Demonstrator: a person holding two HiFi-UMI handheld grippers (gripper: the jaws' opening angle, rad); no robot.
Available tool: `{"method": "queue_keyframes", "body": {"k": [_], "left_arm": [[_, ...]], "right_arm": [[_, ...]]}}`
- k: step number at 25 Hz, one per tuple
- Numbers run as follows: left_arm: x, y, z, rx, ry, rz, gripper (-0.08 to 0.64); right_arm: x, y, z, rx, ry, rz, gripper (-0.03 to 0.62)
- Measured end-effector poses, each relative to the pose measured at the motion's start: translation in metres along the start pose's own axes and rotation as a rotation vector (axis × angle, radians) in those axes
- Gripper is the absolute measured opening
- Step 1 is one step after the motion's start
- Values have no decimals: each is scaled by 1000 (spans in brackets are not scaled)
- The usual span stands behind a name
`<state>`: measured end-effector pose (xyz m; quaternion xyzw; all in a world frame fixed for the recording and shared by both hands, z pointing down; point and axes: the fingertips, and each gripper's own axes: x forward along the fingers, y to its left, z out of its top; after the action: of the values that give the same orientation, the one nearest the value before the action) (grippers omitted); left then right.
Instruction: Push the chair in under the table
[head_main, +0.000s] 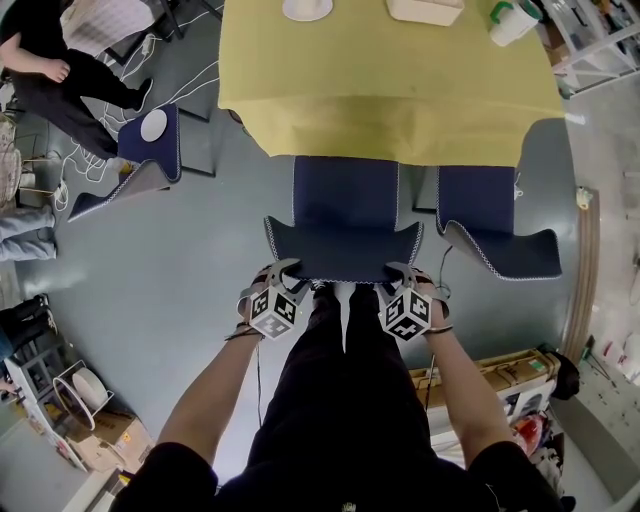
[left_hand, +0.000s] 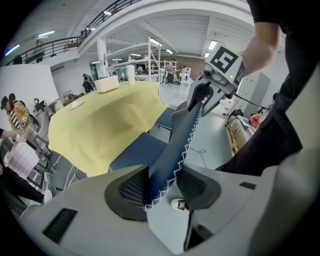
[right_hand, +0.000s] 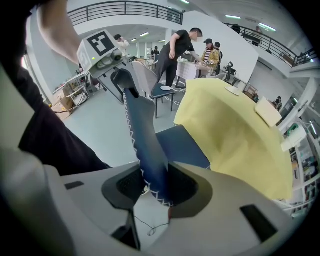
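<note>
My left gripper (head_main: 281, 270) and right gripper (head_main: 402, 270) each clamp their jaws on the back edge of the navy white-stitched fabric chair (head_main: 345, 248), mid-frame, seat partly beneath the yellow-covered tabletop (head_main: 400, 95).

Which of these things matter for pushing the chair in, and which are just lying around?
Part of the job:
- blue chair, its backrest clamped by the left gripper and right gripper
- yellow-clothed table

Just lying about:
- neighbouring chair
- side chair carrying a white dish
- plate, box and cup on the table
</note>
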<state>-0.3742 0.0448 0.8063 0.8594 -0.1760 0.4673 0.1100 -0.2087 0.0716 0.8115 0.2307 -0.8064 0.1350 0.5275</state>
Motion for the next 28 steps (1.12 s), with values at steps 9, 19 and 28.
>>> {"method": "queue_keyframes", "body": {"k": [9, 19, 28], "left_arm": [[10, -6, 14, -28, -9, 18, 181], [10, 2, 19, -40, -18, 35, 181], [15, -1, 22, -43, -32, 46, 181]], "right_arm": [[-4, -17, -11, -16, 0, -6, 135], [-5, -26, -6, -36, -26, 8, 134], [-3, -27, -12, -50, -37, 32, 133]]}}
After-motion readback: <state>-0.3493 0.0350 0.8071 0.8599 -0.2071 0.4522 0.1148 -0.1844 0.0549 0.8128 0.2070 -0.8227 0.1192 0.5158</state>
